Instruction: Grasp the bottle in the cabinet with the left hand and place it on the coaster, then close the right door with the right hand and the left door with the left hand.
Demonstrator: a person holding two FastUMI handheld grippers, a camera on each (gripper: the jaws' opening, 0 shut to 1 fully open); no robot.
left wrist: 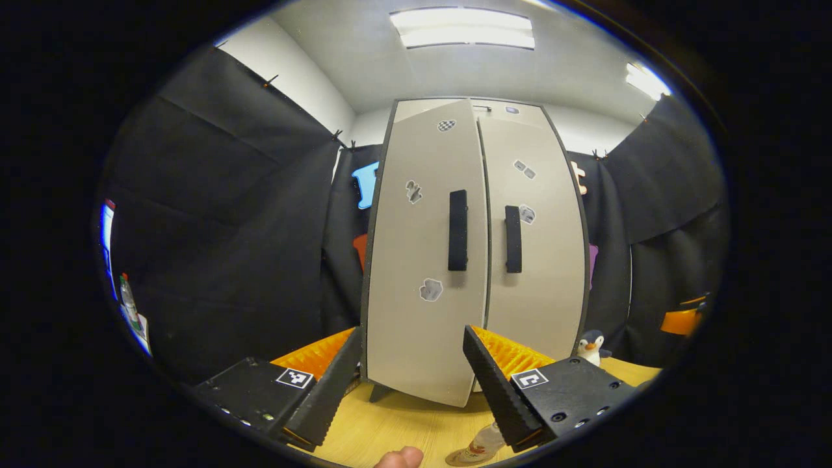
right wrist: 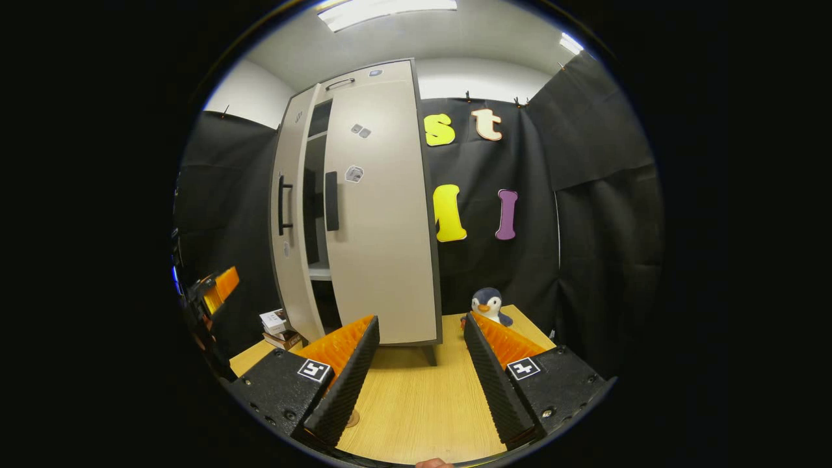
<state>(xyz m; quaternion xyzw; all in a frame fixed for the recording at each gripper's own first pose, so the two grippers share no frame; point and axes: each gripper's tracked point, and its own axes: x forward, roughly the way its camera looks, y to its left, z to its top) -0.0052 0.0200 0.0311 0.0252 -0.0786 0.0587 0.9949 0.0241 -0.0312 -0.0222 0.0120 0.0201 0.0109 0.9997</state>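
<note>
Both grippers are wide open and hold nothing. Close by, the left gripper (left wrist: 406, 390) has ridged fingers (left wrist: 497, 383), shaped like wedges with little teeth, and the right gripper (right wrist: 416, 383) looks the same.

Just below the left gripper a bottle (left wrist: 480, 447) stands on the wooden table (left wrist: 416, 422). It looks like clear plastic with a label, so I think it is light, smooth and a bit slippery. Something round sits under it, maybe the coaster, but I cannot tell for sure. The best place to grab the bottle would be around its middle, gently, so it does not squash or tip.

A little farther off, a soft toy penguin (right wrist: 489, 304) sits on the table by the cabinet (left wrist: 474, 253). The cabinet is tall, flat and hard, with long dark handles. In the right gripper view the right door (right wrist: 380, 221) looks closed, but the left door (right wrist: 289, 214) is open a crack. So I think pushing the left door shut is the job left.
</note>
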